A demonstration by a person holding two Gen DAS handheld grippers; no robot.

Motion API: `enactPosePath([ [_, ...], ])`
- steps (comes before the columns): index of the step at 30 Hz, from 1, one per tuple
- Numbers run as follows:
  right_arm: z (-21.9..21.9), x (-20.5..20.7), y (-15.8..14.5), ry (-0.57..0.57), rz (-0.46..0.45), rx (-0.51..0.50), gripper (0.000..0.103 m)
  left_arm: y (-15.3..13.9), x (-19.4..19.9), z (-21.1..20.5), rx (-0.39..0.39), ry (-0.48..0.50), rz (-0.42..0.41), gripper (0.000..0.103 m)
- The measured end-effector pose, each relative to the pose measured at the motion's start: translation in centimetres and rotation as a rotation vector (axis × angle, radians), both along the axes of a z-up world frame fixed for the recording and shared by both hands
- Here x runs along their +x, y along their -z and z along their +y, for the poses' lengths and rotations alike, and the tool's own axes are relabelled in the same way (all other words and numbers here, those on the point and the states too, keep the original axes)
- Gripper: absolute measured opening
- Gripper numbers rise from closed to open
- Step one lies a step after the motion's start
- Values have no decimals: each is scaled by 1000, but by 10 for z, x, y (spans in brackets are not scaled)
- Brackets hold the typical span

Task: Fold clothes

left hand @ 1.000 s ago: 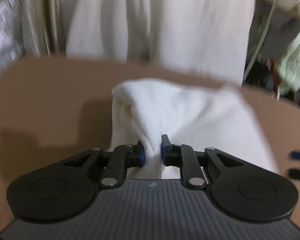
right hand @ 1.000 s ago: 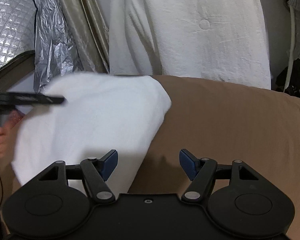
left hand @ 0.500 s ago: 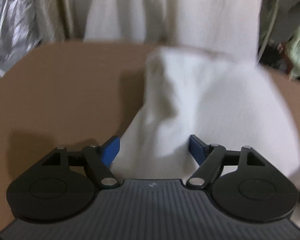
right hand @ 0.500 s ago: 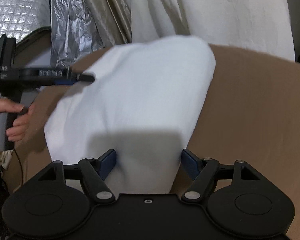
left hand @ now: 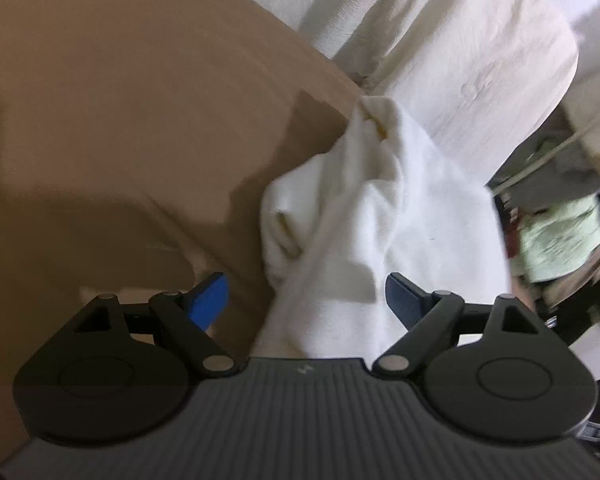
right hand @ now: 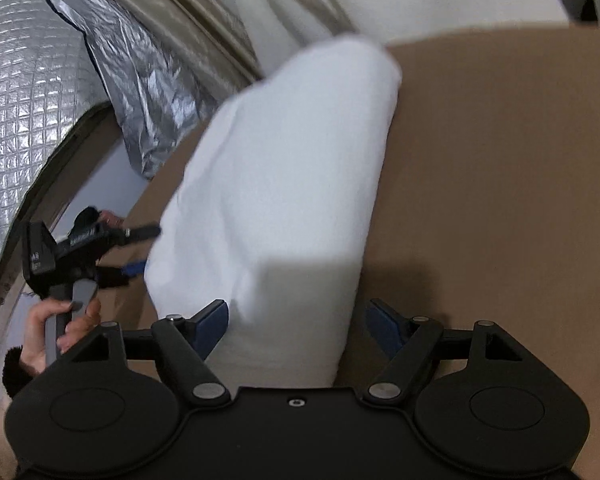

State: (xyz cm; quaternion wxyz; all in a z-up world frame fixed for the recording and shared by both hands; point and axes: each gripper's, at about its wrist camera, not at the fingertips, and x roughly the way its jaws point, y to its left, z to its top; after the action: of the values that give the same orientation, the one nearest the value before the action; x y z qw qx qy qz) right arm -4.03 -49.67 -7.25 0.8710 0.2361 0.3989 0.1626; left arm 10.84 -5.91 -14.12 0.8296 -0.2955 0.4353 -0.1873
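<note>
Towel (left hand: 404,216): white, folded in a bundle on the brown desk (left hand: 120,100). Step: release after a fold. My left claw (left hand: 306,300) is opening, cloth between unpressed pads; right claw (right hand: 296,320) released, straddling the near end. Next: regrip an edge, fold again.

Left tool (left hand: 306,294) tilts downward, jaws opening and gripping nothing; right tool (right hand: 296,322) also stands spread; a hand (right hand: 56,330) at eight o'clock grips the left handle

free: brown surface (right hand: 500,180) right of towel (right hand: 284,184) | blocked: hanging white fabric (left hand: 440,52) behind, seemingly close
</note>
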Motion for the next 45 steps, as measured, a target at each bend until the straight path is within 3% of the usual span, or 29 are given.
enactPosePath([
  [3, -8, 9, -13, 31, -33, -1, 81, 10, 4, 4, -58, 24, 12, 86],
  [8, -15, 35, -8, 88, 9, 58, 81, 43, 11, -12, -203, 109, 98, 87],
  [10, -13, 49, -1, 102, 36, 90, 81, 50, 10, -24, -170, 100, 87, 90],
  [12, -11, 66, 11, 123, 69, 143, 83, 54, 9, -33, -163, 88, 60, 101],
  [14, -8, 85, 26, 144, 102, 203, 96, 56, 7, -41, -168, 66, 31, 103],
  [15, -7, 97, 35, 154, 120, 231, 100, 56, 7, -49, -134, 76, 8, 103],
  [16, -3, 108, 41, 155, 124, 238, 103, 54, 8, -53, -100, 95, -16, 99],
  [18, 3, 130, 53, 156, 128, 246, 103, 47, 3, -54, -63, 118, -53, 72],
  [20, 14, 136, 46, 177, 83, 250, 90, 39, 1, -49, -57, 120, -70, 38],
  [21, 22, 132, 38, 171, 56, 214, 86, 34, 1, -45, -61, 115, -74, 35],
  [22, 29, 126, 28, 162, 29, 171, 74, 28, 1, -43, -51, 116, -89, 31],
  [23, 36, 121, 19, 153, 1, 127, 66, 23, 1, -42, -40, 118, -104, 30],
  [25, 47, 104, -3, 117, -48, 76, 60, 15, 0, -47, -9, 123, -147, 29],
  [29, 67, 67, -40, 81, -154, -7, 59, -15, -16, -61, 97, 147, -270, 28],
  [32, 77, 53, -54, 69, -206, -69, 59, -31, -22, -58, 93, 142, -304, 28],
  [37, 73, 56, -56, 98, -195, -43, 59, -40, -22, -56, 115, 138, -300, 28],
  [45, 65, 48, -37, 127, -154, -55, 59, -29, -18, -63, 164, 167, -261, 28],
])
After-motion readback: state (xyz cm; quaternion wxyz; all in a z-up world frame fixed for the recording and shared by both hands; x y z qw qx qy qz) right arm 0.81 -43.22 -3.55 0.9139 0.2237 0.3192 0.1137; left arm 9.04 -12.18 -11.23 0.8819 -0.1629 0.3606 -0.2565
